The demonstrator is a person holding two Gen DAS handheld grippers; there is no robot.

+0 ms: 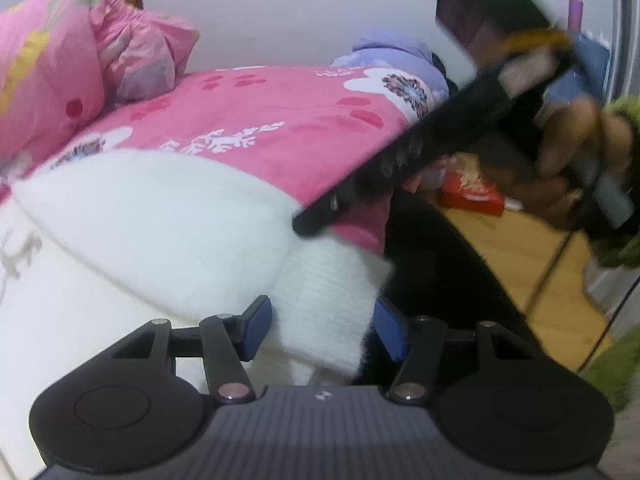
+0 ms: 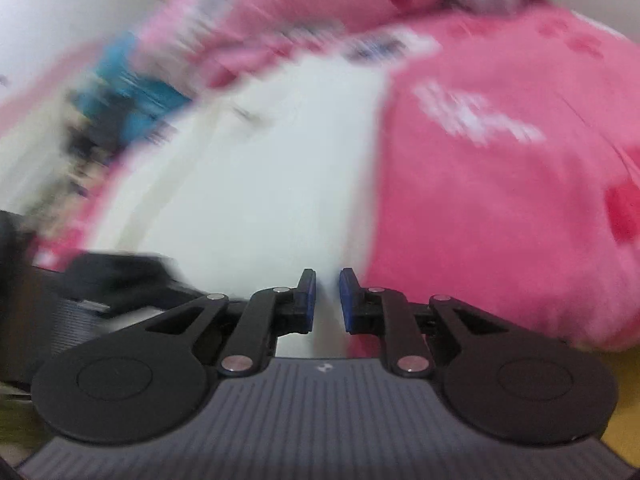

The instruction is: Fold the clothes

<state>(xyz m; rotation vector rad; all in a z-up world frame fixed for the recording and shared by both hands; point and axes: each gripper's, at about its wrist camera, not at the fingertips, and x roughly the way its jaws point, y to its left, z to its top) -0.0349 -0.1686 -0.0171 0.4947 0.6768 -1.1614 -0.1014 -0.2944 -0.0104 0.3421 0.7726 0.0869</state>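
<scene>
The white sweater (image 1: 160, 216) lies on the pink blanket (image 1: 256, 120), at the blanket's near edge, with one ribbed sleeve or hem end (image 1: 324, 304) hanging off that edge toward the left wrist camera. A folded ridge of the sweater runs across the blanket from left to right.

The left gripper (image 1: 322, 326) is spread about halfway, its blue pads on either side of the ribbed end. The left pad looks close to the knit and the right pad stands clear of it, so the cloth sits between the jaws without being pinched.

In the left wrist view the right gripper (image 1: 304, 226) comes down from the upper right, its dark tip at the sweater where the knit meets the blanket. A hand (image 1: 568, 168) with a green sleeve holds it. In its own view the right gripper (image 2: 327, 300) is nearly closed, with a narrow gap between the blue pads and white showing in that gap; the picture is blurred, so I cannot tell whether the pads pinch the cloth.

Beyond the sweater on the blanket a pink pillow (image 1: 60, 76) sits at the far left, and a lilac garment (image 1: 392, 56) lies at the blanket's far right corner. Off the blanket's right edge, a red box (image 1: 472, 196) lies on the wooden floor (image 1: 532, 264).
</scene>
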